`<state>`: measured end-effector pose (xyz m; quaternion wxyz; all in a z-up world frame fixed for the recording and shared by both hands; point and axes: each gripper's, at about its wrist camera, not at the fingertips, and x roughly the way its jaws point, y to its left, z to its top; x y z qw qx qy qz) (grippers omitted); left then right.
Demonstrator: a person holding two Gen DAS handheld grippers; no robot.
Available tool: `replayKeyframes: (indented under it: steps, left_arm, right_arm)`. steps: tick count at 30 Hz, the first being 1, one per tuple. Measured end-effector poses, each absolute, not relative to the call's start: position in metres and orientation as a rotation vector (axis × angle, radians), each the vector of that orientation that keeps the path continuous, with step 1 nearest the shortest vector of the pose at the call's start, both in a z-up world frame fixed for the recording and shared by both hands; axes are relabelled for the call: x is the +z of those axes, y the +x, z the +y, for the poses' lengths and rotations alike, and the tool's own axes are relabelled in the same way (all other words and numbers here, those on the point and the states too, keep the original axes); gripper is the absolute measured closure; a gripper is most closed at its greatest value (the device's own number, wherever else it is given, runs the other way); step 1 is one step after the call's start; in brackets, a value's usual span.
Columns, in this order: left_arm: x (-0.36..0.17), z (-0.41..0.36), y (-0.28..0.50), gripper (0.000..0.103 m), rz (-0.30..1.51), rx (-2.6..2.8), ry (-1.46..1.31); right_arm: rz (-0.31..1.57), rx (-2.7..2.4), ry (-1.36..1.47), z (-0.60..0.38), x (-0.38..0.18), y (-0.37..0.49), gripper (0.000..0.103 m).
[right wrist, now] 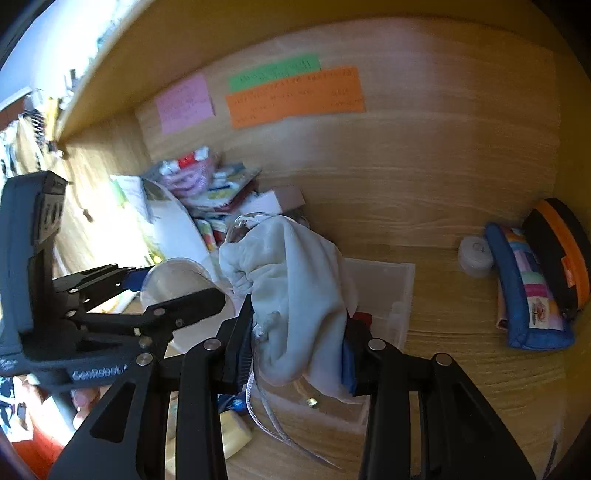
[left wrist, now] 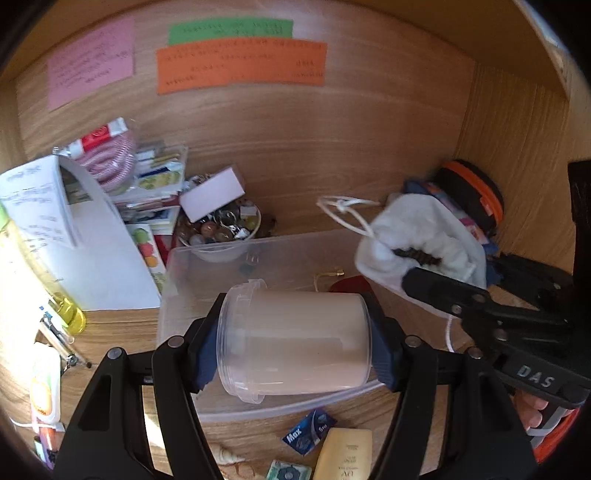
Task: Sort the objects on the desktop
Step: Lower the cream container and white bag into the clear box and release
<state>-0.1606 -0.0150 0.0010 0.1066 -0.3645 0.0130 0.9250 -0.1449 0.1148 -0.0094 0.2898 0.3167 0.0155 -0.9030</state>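
jar (left wrist: 295, 339): clear plastic, pale pinkish-beige fill
pouch (right wrist: 295, 288): off-white cloth, white drawstring
bin (left wrist: 192, 266): translucent, colourless
left gripper (left wrist: 295, 343): black arms, dark blue pads
right gripper (right wrist: 299, 350): black, blue pads
notes on back wall: pink (left wrist: 90, 62), green (left wrist: 229, 31), orange (left wrist: 240, 66)
pencil case (right wrist: 528, 291): blue edge, multicoloured patchwork
round case (right wrist: 561, 251): black, orange band
desk (right wrist: 461, 369): light wood grain

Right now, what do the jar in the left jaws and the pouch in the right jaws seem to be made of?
The jar: clear, smooth plastic by its look, since it is see-through with a moulded rim. The pouch: soft white cloth, probably cotton or fleece, matte; it folds and wrinkles, and a drawstring hangs from it.
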Motion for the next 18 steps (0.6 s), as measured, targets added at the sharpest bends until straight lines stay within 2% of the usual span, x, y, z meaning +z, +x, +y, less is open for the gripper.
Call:
replayKeyframes:
  steps: [18]
  left_arm:
    - [-0.037, -0.009, -0.185, 0.037, 0.129, 2.722, -1.178]
  right_arm:
    - [0.122, -2.315, 1.042, 0.113, -0.052, -0.188, 0.067]
